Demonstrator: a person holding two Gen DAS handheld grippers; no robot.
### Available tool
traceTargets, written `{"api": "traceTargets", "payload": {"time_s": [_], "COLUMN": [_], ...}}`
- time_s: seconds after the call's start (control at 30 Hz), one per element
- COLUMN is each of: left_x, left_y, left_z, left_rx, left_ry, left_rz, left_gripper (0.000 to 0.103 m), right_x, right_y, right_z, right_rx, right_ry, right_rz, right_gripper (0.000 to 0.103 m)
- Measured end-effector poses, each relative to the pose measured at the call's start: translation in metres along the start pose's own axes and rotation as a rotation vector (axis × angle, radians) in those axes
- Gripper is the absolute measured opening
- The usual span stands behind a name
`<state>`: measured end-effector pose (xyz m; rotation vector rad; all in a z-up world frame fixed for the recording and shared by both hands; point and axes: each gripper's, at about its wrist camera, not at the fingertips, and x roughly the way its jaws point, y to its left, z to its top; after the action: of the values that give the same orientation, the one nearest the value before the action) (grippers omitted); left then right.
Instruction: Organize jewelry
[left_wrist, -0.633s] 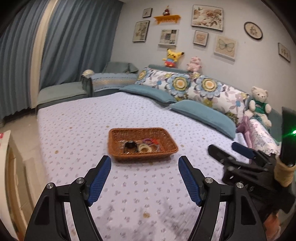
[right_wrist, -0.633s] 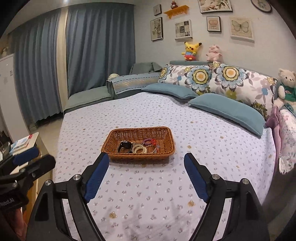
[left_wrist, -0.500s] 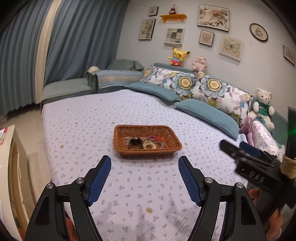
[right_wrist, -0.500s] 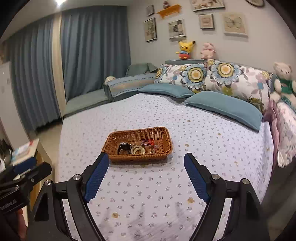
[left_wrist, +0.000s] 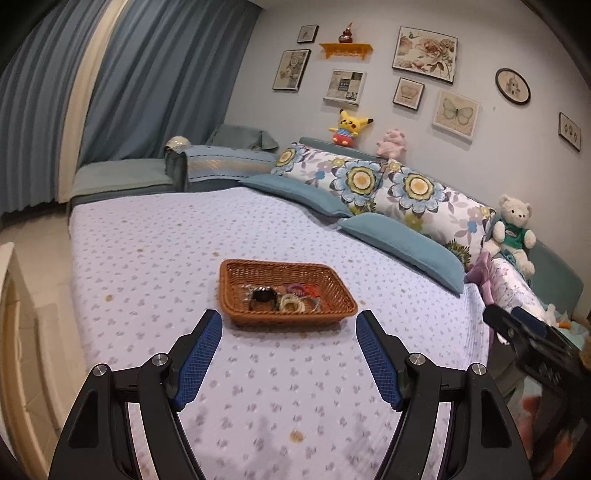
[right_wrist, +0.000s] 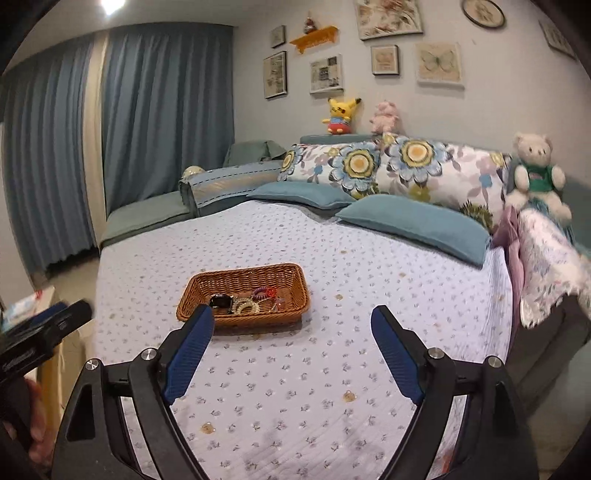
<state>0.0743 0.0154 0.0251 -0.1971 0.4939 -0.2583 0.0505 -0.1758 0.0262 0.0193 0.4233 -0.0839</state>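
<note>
A brown wicker basket (left_wrist: 236, 275) sits on the bed's flowered sheet; it also shows in the right wrist view (right_wrist: 295, 291). Inside lie a black watch (left_wrist: 263, 296), a pale beaded bracelet (left_wrist: 291, 302) and coiled purple and red hair ties (left_wrist: 301, 288). The watch (right_wrist: 221, 301) and hair ties (right_wrist: 264, 292) show in the right wrist view too. My left gripper (left_wrist: 289, 352) is open and empty, in front of the basket. My right gripper (right_wrist: 291, 350) is open and empty, in front of and right of the basket.
Blue pillows (left_wrist: 402, 242) and floral cushions (left_wrist: 388, 184) line the bed's far side. A teddy bear (left_wrist: 513, 230) sits at the right. The right gripper's body (left_wrist: 532, 343) shows at the left view's right edge. A bedside stand (right_wrist: 26, 317) is at the left.
Both grippers have pulled back and shifted a little; the right view has swung right, so the basket sits further left in it. Both stay open.
</note>
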Motion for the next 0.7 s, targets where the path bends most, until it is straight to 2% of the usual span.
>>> {"api": "traceTargets", "payload": {"time_s": [0.1, 0.3, 0.37, 0.5, 0.63, 0.7], "left_x": [0.023, 0.060, 0.078, 0.107, 0.136, 0.146], "left_y": [0.000, -0.007, -0.011, -0.024, -0.033, -0.028], "left_z": [0.012, 0.033, 0.033, 0.031, 0.025, 0.017], "left_rx": [0.003, 0.047, 0.068, 0.116, 0.150, 0.132], "left_ry": [-0.018, -0.025, -0.004, 0.013, -0.029, -0.067], "left_rz": [-0.021, 0.069, 0.110, 0.137, 0.215, 0.243], "left_gripper": [0.076, 0.076, 0.076, 0.076, 0.076, 0.076], "right_x": [0.011, 0.072, 0.097, 0.138, 0.175, 0.188], "right_y": [0.015, 0.031, 0.027, 0.014, 0.003, -0.003], "right_z": [0.010, 0.038, 0.036, 0.023, 0.012, 0.008], "right_rx": [-0.044, -0.070, -0.073, -0.067, -0.050, -0.042], "right_ry": [-0.010, 0.059, 0.092, 0.107, 0.087, 0.078], "right_rz": [0.002, 0.064, 0.054, 0.080, 0.110, 0.105], "right_gripper": [0.089, 0.089, 0.089, 0.089, 0.089, 0.089]}}
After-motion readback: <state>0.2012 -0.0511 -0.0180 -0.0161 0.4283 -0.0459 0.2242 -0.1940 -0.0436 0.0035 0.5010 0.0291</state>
